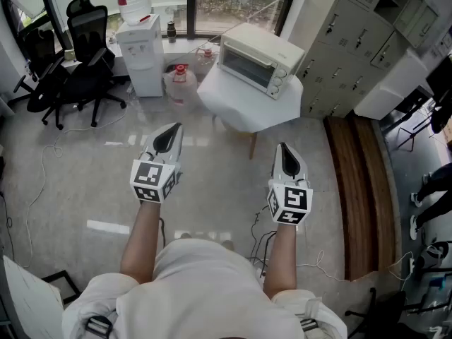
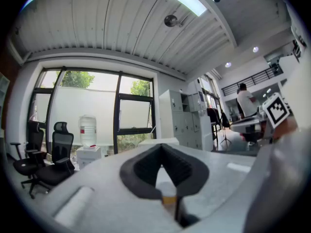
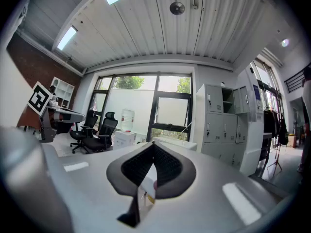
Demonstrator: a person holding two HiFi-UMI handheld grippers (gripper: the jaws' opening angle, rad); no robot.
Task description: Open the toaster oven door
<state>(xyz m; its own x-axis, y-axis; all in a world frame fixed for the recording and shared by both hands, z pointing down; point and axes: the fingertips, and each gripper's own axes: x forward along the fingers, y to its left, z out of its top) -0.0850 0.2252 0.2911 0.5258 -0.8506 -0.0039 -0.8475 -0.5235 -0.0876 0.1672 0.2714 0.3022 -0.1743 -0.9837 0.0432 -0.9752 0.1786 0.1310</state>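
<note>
You wear a pale cream short-sleeved top (image 1: 205,288). A dark buckle (image 1: 99,325) shows at seven o'clock on the head view's lower edge, and another at five o'clock. Your left gripper (image 1: 171,130) and right gripper (image 1: 284,150) have smooth white shells that taper to a point, each with a black teardrop inset. Black ribbed pads (image 2: 146,168) line the jaws. A cube (image 1: 154,181) of black-and-white square markers caps each gripper's six o'clock end.

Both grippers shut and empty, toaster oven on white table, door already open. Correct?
Not quite: the head view shows the toaster oven door closed. The left gripper and right gripper are shut and empty, and the oven sits on the white table.
</note>
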